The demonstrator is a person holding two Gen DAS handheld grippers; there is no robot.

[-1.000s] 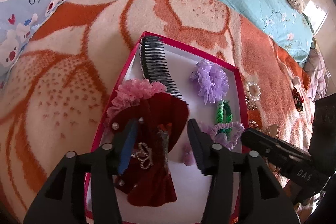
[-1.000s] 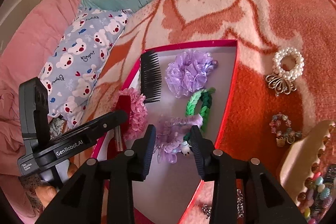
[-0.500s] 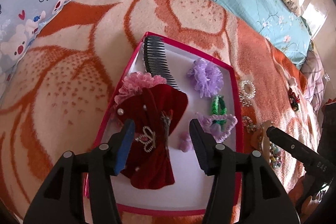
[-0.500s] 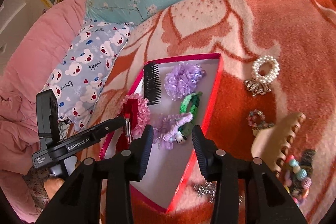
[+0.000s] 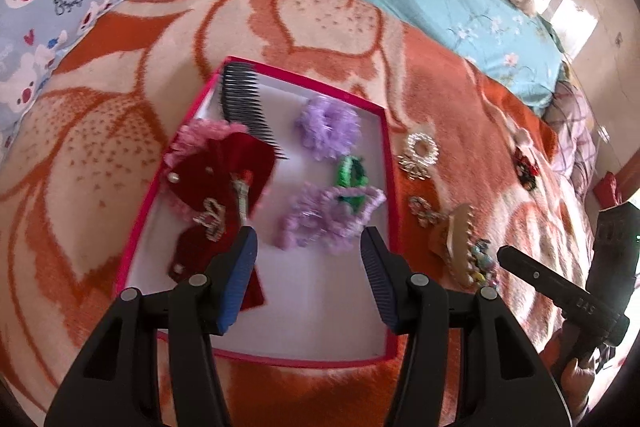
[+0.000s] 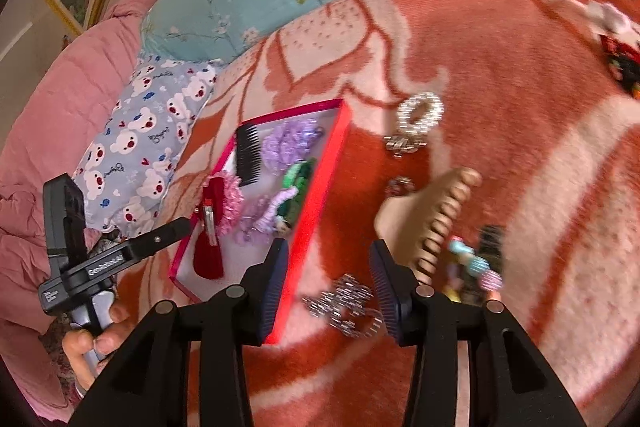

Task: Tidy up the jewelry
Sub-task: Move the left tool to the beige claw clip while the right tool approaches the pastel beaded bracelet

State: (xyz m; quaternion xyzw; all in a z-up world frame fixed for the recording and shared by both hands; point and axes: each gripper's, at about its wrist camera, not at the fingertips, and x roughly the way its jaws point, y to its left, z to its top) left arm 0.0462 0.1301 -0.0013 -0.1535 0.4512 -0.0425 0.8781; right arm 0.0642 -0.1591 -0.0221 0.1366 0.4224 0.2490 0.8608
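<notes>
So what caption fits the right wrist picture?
Open right gripper hovers over a silver chain beside the red box.

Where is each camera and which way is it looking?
Left wrist: sits on the left gripper, looking down into the red box; its own open fingers and the other gripper show.
Right wrist: sits on the right gripper, looking at the blanket beside the box, above a silver chain; its open fingers and the person's left hand show.
Both see the box, black comb and pearl ring.
</notes>
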